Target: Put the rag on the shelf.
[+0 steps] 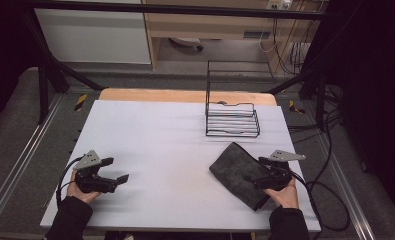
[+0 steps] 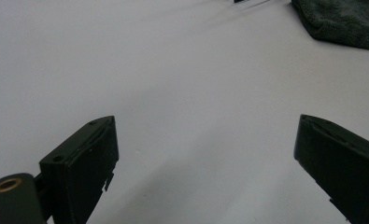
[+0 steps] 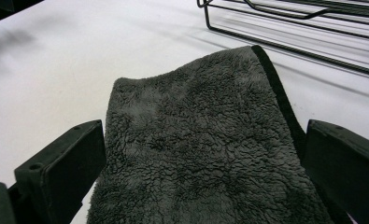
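Observation:
A folded dark grey fleecy towel (image 1: 235,167) lies flat on the white table top (image 1: 160,135) at the front right. My right gripper (image 1: 261,175) rests low over its near end. In the right gripper view the towel (image 3: 196,154) lies between the two black jaws, which stand wide apart at its two edges without squeezing it, so the right gripper (image 3: 205,135) is open. My left gripper (image 1: 116,170) sits at the front left, held just above the table. Its jaws are spread wide with only bare table between them (image 2: 205,135). A corner of the towel (image 2: 345,21) shows far off.
A black wire rack (image 1: 232,120) with a tall upright back stands at the far right of the table, just beyond the towel; its bars (image 3: 289,23) show close ahead. Cables (image 1: 330,200) trail off the table's right edge. A wooden strip (image 1: 185,95) borders the far edge.

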Demonstrator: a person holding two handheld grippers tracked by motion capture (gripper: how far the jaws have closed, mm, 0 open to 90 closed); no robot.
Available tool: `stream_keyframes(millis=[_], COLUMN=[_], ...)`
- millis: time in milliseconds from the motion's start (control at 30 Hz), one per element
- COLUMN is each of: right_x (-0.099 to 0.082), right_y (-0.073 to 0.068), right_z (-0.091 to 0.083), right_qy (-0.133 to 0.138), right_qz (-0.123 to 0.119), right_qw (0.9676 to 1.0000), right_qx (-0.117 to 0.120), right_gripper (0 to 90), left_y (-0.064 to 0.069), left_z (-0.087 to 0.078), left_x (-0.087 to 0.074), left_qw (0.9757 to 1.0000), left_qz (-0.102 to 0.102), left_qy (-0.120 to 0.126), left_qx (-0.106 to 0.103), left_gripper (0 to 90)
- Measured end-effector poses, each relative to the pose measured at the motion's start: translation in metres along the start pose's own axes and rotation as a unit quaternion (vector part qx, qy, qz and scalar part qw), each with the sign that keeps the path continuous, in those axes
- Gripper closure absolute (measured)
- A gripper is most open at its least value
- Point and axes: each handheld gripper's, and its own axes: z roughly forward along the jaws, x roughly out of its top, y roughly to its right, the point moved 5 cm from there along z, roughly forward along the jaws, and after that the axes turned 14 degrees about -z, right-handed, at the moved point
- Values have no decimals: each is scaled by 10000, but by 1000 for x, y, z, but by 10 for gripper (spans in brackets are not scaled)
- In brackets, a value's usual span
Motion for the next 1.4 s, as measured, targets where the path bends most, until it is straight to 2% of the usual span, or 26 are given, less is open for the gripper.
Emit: stream_keyframes(millis=[233, 567, 800, 933, 1233, 1333, 1400], right_x=[1, 4, 10, 15, 17, 18, 18], right_y=[0, -5, -16, -26, -46, -54, -58], right_z=[-2, -2, 5, 12, 31, 38, 43], right_qy=[40, 46, -62, -114, -424, -573, -613], right_qz=[-22, -36, -163, -248, -503, -724, -777], right_qw=[10000, 10000, 9998, 9995, 9972, 9950, 9941], right_qx=[-54, -11, 38, 143, 366, 386, 439], right_gripper=[7, 11, 28, 50, 165, 207, 255], left_y=[-1, -1, -1, -2, -3, -3, -3], left_z=[1, 3, 2, 2, 0, 1, 1], left_x=[0, 0, 0, -1, -1, -2, -2], left_qw=[10000, 10000, 10000, 10000, 10000, 9999, 9999], left_qz=[-8, 16, 27, 15, -44, -38, -39], left_qy=[6, -23, -19, -25, -10, -30, -39], left_qx=[10, 34, 50, 65, 89, 88, 97], left_gripper=[66, 68, 68, 68, 69, 69, 69])
